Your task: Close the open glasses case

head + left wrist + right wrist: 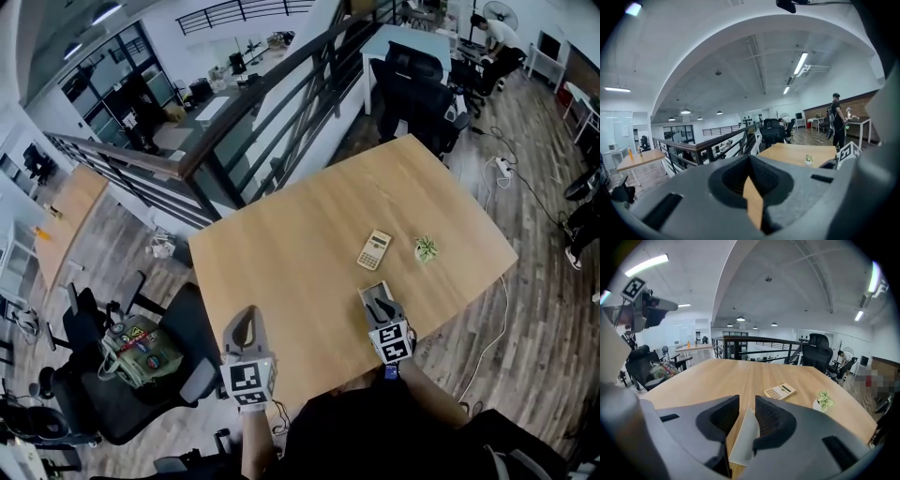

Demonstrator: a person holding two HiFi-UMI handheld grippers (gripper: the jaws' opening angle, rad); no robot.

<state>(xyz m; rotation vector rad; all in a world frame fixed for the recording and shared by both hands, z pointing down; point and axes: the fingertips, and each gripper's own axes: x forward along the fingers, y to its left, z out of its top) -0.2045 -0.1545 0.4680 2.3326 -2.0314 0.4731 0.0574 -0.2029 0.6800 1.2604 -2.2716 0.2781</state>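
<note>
Right gripper (pixel 746 405) hangs over the near edge of the table (pixel 300 234), lower centre of the head view, with its jaws apart and gripping nothing; I cannot identify a pale strip between them. Left gripper (pixel 750 161), lower left, looks closed and empty. No glasses case shows in any view, only a calculator (pixel 374 249) and a small plant (pixel 427 248) at centre right. No closing step looks under way, so the next move calls for finding the case.
</note>
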